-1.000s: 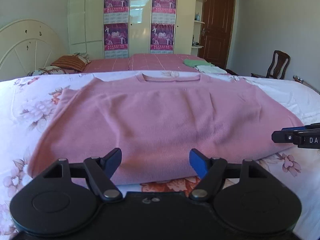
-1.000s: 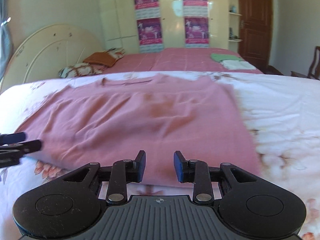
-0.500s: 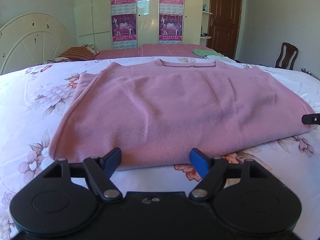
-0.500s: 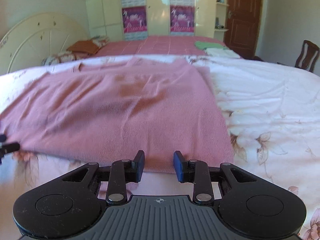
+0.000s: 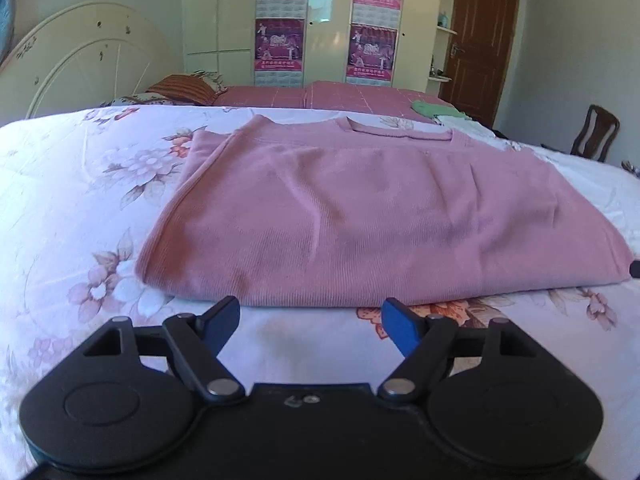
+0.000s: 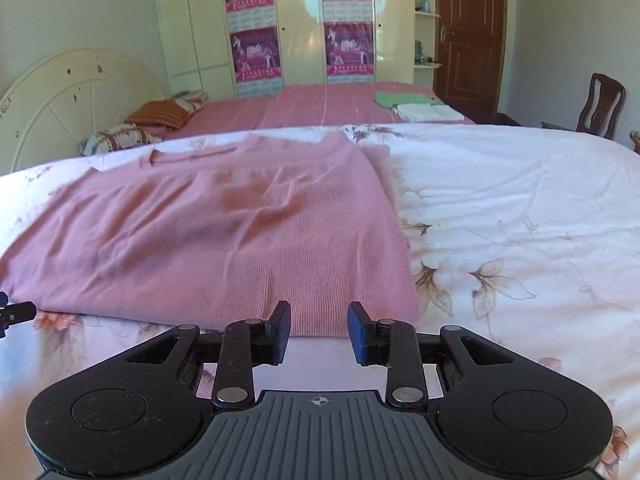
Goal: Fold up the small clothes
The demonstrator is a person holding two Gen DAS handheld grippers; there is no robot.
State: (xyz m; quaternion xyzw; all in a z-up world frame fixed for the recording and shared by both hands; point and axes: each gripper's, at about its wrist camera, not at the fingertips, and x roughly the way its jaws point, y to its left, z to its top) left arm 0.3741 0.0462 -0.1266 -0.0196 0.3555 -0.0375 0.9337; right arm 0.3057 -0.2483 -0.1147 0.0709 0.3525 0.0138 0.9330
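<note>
A pink knit sweater (image 5: 372, 204) lies flat on the floral bedsheet (image 5: 80, 200), sleeves folded in, neckline at the far side. It also shows in the right wrist view (image 6: 224, 240). My left gripper (image 5: 310, 322) is open and empty, just short of the sweater's near hem, towards its left part. My right gripper (image 6: 319, 332) is open and empty, at the near hem close to the sweater's right corner. The tip of the left gripper shows at the left edge of the right wrist view (image 6: 14, 314).
The bedsheet (image 6: 520, 220) stretches wide to the right of the sweater. Behind is a second bed with a pink cover (image 6: 320, 104), pillows (image 6: 160, 114) and folded green and white clothes (image 6: 416, 106). A wooden chair (image 6: 602, 104) stands at the right by the door.
Both grippers have pulled back from the sweater's near hem and risen a little. The left view has shifted left. Both stay open and empty.
</note>
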